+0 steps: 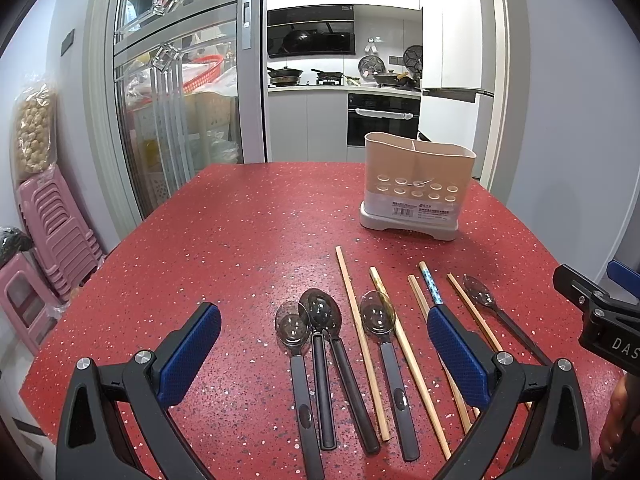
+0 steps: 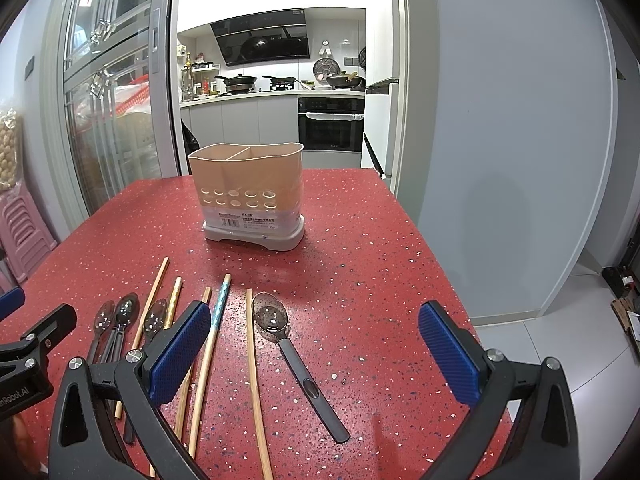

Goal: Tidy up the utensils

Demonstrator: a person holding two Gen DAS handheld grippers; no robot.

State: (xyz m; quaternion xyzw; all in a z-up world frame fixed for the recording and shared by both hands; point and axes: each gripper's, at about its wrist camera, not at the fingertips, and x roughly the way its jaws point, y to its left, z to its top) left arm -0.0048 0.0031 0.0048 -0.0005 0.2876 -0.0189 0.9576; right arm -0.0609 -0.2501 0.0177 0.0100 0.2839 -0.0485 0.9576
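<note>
Several clear-bowled spoons with black handles and several wooden chopsticks lie side by side on the red speckled table [image 1: 240,240]. Three spoons [image 1: 320,320] sit between the fingers of my left gripper [image 1: 324,332], which hovers open above them. A lone spoon [image 2: 276,320] lies between the fingers of my right gripper [image 2: 316,332], also open and holding nothing. A blue-patterned chopstick [image 2: 219,308] rests among the plain chopsticks [image 1: 360,336]. The beige two-compartment utensil holder [image 1: 416,188] [image 2: 250,196] stands upright farther back on the table, with nothing seen inside.
The table's right edge [image 2: 440,260] drops to a grey tiled floor. Stacked pink stools [image 1: 52,232] stand left of the table beside glass sliding doors [image 1: 176,80]. A kitchen with an oven [image 1: 382,120] lies beyond the table's far edge.
</note>
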